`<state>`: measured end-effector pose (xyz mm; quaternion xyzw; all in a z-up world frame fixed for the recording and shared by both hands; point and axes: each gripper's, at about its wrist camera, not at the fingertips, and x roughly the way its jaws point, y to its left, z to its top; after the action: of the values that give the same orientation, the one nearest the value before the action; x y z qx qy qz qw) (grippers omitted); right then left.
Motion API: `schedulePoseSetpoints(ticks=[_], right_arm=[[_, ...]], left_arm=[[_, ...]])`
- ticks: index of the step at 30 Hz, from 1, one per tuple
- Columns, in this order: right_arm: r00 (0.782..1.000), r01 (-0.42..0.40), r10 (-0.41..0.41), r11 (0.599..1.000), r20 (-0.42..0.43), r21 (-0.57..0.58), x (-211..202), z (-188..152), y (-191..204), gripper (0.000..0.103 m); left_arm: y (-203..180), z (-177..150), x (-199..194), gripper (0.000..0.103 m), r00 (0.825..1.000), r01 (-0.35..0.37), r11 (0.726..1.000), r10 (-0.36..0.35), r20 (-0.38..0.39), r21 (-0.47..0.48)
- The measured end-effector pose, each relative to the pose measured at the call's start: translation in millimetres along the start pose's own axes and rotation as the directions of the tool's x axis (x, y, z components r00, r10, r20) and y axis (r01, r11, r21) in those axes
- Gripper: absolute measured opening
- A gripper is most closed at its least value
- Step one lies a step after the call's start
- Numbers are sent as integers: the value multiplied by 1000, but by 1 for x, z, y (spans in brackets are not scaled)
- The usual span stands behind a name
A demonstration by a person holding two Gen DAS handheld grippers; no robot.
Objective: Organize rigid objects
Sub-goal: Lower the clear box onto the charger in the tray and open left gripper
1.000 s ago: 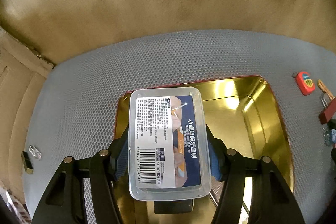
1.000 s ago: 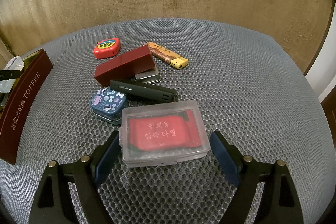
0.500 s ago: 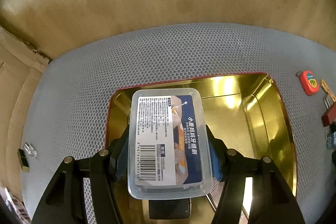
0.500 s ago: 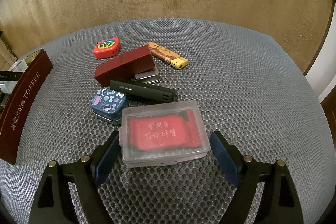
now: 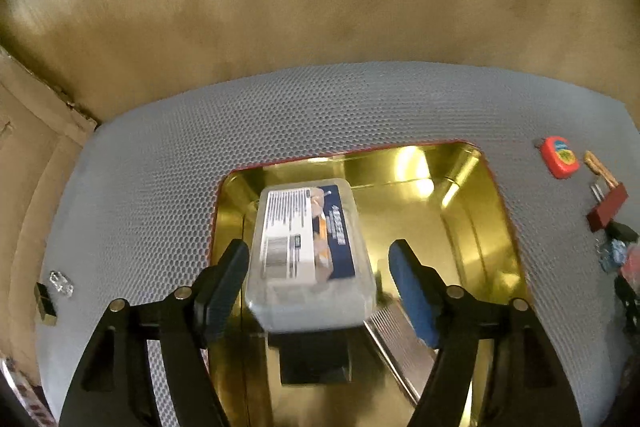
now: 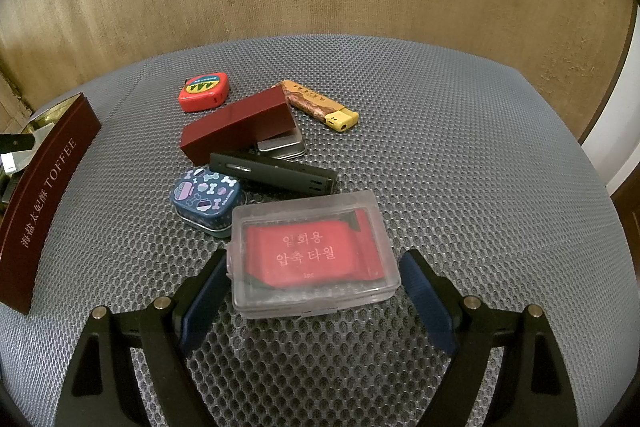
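In the left wrist view, your left gripper has just been opening: its jaws stand apart with the clear plastic box between them, a gap showing on both sides, the wider one on the right. The box sits low centre in the frame, tilted, over the left part of the gold tin. Its label is blurred; only a barcode block and a dark blue panel can be made out. To the right of the box the tin's gold floor lies bare up to its right wall. The red-edged rim of the tin runs across mid-frame, with grey mesh mat all round it. At far left, near the mat's edge, lie a small clear piece and a dark block.

In the right wrist view, the tin's dark red side at left reads "TOFFEE" after Chinese characters. Right of it cluster a red tape measure marked "AAA", a dark red box, a blue tin with bones, a black bar and a yellow-tipped lighter. Your right gripper is spread wide around a second clear case with a red packet bearing Korean writing; the left pad looks just beside the case, the right one apart. The mat's right half is bare to its edge.
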<state>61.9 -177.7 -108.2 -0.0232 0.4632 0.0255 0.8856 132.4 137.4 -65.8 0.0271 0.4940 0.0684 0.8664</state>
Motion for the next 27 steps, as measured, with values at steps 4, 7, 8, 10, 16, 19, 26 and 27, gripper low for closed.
schedulePoseSetpoints(ticks=[4,7,8,10,16,19,26,27], right_arm=[[1000,0,0,1000,0,0,0,0,0,88],[1000,1,-1,1000,0,0,0,0,1,88],[1000,1,-1,1000,0,0,0,0,1,88],[1000,2,-2,1000,0,-1,0,0,1,88],[1000,2,-2,1000,0,-1,-1,0,1,88],[1000,2,-2,1000,0,-1,-1,0,1,88],[1000,3,-3,1000,0,-2,-1,1,1,88],[1000,2,-2,1000,0,-2,-1,1,1,88]], left_arm=[[-5,-14,-24,71,999,6,1000,-7,42,30],[-3,-28,-41,75,997,21,1000,-22,70,24],[-1,-34,-46,76,996,31,999,-32,78,18],[3,-46,-54,78,995,41,999,-42,89,16],[13,-78,-70,79,991,28,999,-33,131,38],[19,-87,-72,79,988,45,998,-52,143,50],[29,-90,-81,82,982,60,998,-65,175,32],[30,-91,-81,82,982,56,998,-61,179,34]])
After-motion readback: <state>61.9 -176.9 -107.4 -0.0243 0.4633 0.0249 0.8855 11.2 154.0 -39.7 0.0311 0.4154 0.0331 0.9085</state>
